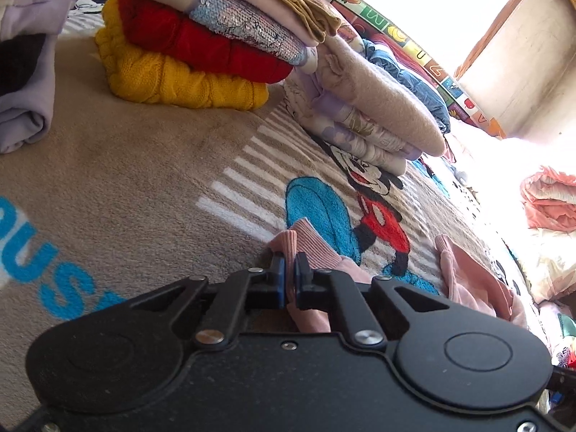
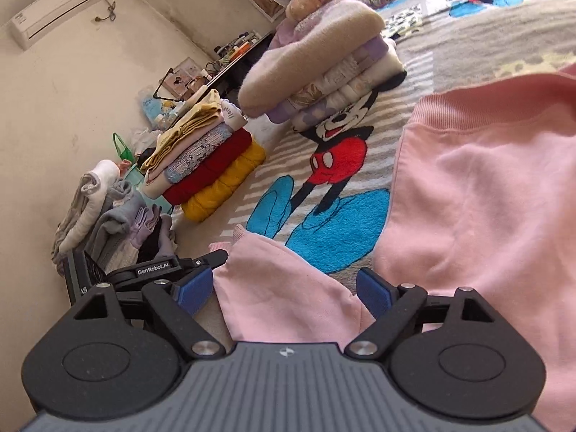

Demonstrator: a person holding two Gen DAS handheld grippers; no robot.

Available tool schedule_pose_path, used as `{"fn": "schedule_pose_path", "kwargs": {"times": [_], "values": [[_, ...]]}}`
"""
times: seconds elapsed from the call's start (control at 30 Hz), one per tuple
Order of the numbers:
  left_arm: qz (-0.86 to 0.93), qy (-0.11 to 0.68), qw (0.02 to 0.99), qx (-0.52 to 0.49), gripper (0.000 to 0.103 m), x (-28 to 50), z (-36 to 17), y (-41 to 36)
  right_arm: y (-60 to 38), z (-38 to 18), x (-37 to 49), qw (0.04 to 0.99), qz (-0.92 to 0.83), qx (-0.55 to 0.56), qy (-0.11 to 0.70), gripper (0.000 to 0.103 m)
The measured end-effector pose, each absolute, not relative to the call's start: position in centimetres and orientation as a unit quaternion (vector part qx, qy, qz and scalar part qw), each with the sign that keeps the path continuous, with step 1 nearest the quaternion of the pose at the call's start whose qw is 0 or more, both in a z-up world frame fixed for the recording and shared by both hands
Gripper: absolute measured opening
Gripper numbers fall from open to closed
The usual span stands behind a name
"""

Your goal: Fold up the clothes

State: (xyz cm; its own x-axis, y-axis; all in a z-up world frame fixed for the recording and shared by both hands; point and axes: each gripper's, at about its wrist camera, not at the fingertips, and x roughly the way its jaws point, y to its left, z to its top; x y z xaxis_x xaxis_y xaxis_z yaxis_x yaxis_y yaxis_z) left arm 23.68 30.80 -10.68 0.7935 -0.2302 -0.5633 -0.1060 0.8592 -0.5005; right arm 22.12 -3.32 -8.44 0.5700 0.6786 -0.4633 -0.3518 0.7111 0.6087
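Observation:
A pink sweatshirt [image 2: 486, 198] lies spread on a beige cartoon-mouse blanket [image 1: 144, 180]. In the left wrist view my left gripper [image 1: 289, 277] is shut, its blue pads pinching the ribbed cuff [image 1: 309, 244] of a pink sleeve; more of the sweatshirt [image 1: 468, 277] lies to the right. In the right wrist view my right gripper [image 2: 284, 291] stands open low over the blanket. That pink sleeve [image 2: 273, 288] runs between its blue pads [image 2: 192, 289] without being pressed. The left gripper [image 2: 216, 253] shows at the left there, at the sleeve's end.
Two stacks of folded clothes stand behind: one with yellow and red knits [image 1: 187, 57], one with a beige fleece on top [image 1: 378, 108]. A loose grey and lilac pile [image 1: 25, 90] lies at the left, and a peach garment [image 1: 547, 201] at the far right. A wall and cluttered shelf [image 2: 216, 61] lie beyond.

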Motion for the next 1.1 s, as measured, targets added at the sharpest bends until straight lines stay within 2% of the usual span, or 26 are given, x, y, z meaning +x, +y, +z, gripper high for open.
{"fn": "schedule_pose_path", "kwargs": {"times": [0.2, 0.33, 0.53, 0.6, 0.7, 0.77, 0.83, 0.87, 0.9, 1.0, 1.07, 1.1], "values": [[-0.013, 0.305, 0.916, -0.26, 0.003, 22.7, -10.0, 31.5, -1.5, -7.7, 13.1, 0.902, 0.329, 0.018, 0.281, 0.085], [-0.003, 0.308, 0.92, -0.243, 0.003, 22.8, -10.4, 31.4, 2.4, -11.1, 9.8, 0.878, 0.336, -0.123, 0.319, 0.086], [0.0, 0.295, 0.924, -0.244, 0.003, 22.6, -10.2, 31.3, 3.5, -10.5, 4.4, 0.901, 0.316, -0.221, 0.198, 0.085], [0.001, 0.297, 0.924, -0.241, 0.003, 22.7, -10.2, 31.2, 3.8, -10.5, 4.7, 0.9, 0.325, -0.217, 0.194, 0.09], [0.005, 0.31, 0.922, -0.233, 0.003, 23.0, -10.8, 31.2, 3.5, -11.7, 6.8, 0.885, 0.346, -0.157, 0.269, 0.095], [0.007, 0.31, 0.922, -0.233, 0.004, 23.0, -10.9, 31.4, 3.5, -10.9, 6.0, 0.892, 0.34, -0.166, 0.246, 0.088], [0.016, 0.313, 0.921, -0.233, 0.012, 23.1, -10.9, 31.7, 3.6, -10.0, 5.0, 0.903, 0.327, -0.18, 0.211, 0.088], [0.023, 0.315, 0.92, -0.231, 0.016, 23.2, -10.9, 31.9, 3.7, -9.8, 5.2, 0.911, 0.316, -0.173, 0.201, 0.091], [0.035, 0.315, 0.922, -0.222, 0.021, 23.2, -10.7, 32.0, 3.8, -9.9, 5.6, 0.913, 0.311, -0.168, 0.203, 0.098], [0.083, 0.291, 0.943, -0.136, 0.021, 22.2, -8.6, 30.9, 4.5, -11.9, 8.0, 0.883, 0.346, -0.145, 0.28, 0.103], [0.041, 0.281, 0.952, -0.117, 0.021, 20.9, -7.6, 28.8, 4.1, -11.8, 7.4, 0.885, 0.347, -0.152, 0.272, 0.102], [0.014, 0.278, 0.954, -0.109, 0.021, 20.1, -7.2, 27.5, 4.0, -11.4, 6.7, 0.884, 0.347, -0.16, 0.268, 0.097]]}}
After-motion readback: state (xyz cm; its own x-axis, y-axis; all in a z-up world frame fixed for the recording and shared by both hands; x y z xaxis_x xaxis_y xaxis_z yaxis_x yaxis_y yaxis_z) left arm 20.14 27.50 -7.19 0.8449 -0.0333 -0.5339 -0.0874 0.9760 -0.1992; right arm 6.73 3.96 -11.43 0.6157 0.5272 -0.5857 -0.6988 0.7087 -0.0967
